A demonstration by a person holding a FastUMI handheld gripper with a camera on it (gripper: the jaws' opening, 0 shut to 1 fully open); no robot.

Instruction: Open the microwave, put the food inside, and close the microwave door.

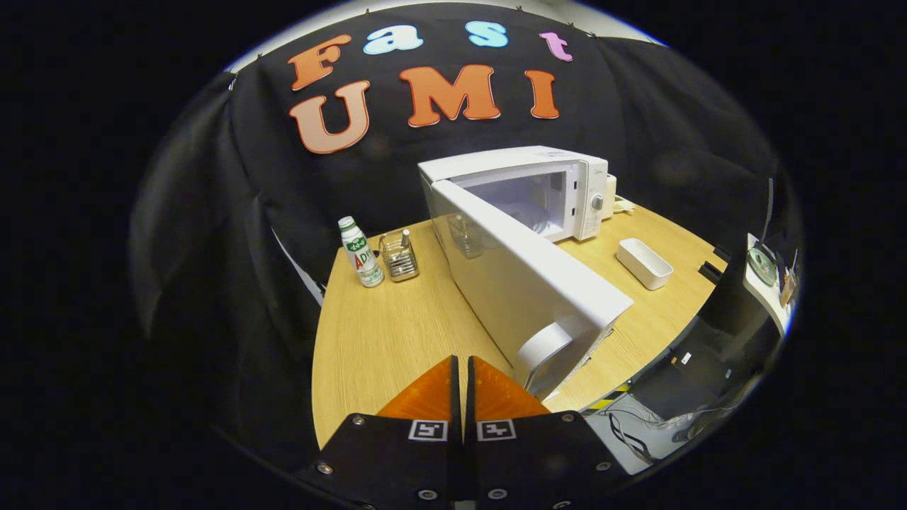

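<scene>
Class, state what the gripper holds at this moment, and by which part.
Nothing: the gripper is shut with no object between its fingers, beside the open microwave door.

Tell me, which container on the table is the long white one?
The white tray, right of the open microwave. The bottle and wire holder stand left. The gripper is shut, empty.

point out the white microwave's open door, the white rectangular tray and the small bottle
white microwave's open door [528, 283], gripper view, outer panel
white rectangular tray [643, 263], gripper view, rim
small white bottle [360, 253], gripper view, label
</scene>
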